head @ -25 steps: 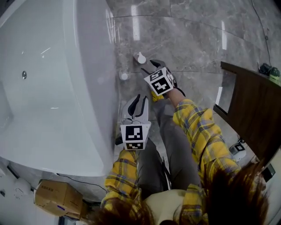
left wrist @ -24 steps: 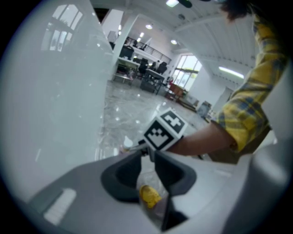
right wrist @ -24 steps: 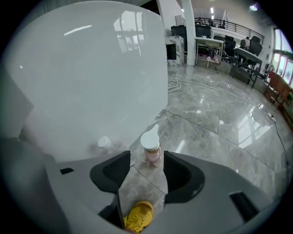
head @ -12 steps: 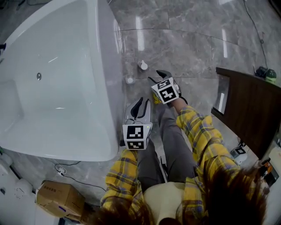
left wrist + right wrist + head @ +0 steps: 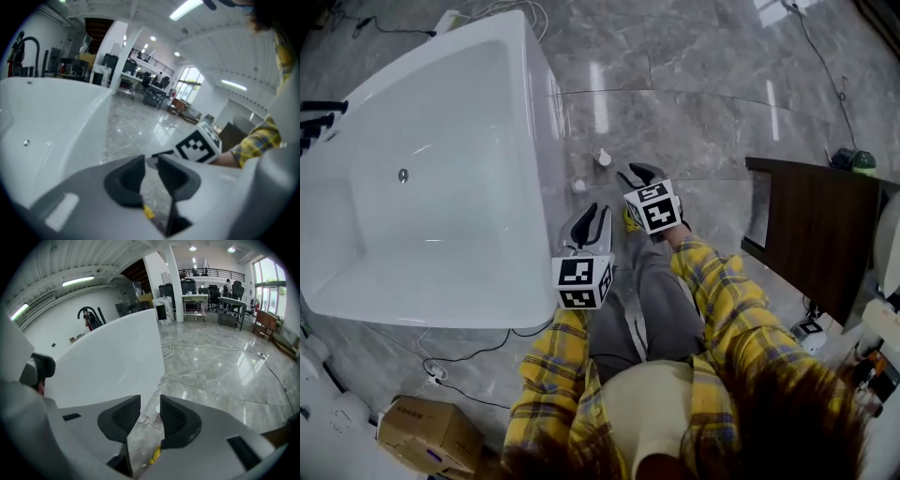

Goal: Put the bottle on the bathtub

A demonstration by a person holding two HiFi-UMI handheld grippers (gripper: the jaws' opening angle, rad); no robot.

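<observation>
From overhead, the white bathtub fills the left side. The bottle stands on the grey marble surface, close to the tub's outer wall, with a smaller white object just beside it. The left tool and right tool both hover above the surface near the bottle, touching neither item.

In the left gripper view, the left tool is released, a narrow gap between its jaws, nothing in it.

In the right gripper view, the right tool is likewise released and empty; the bottle shows through the gap, down by the bathtub.
</observation>
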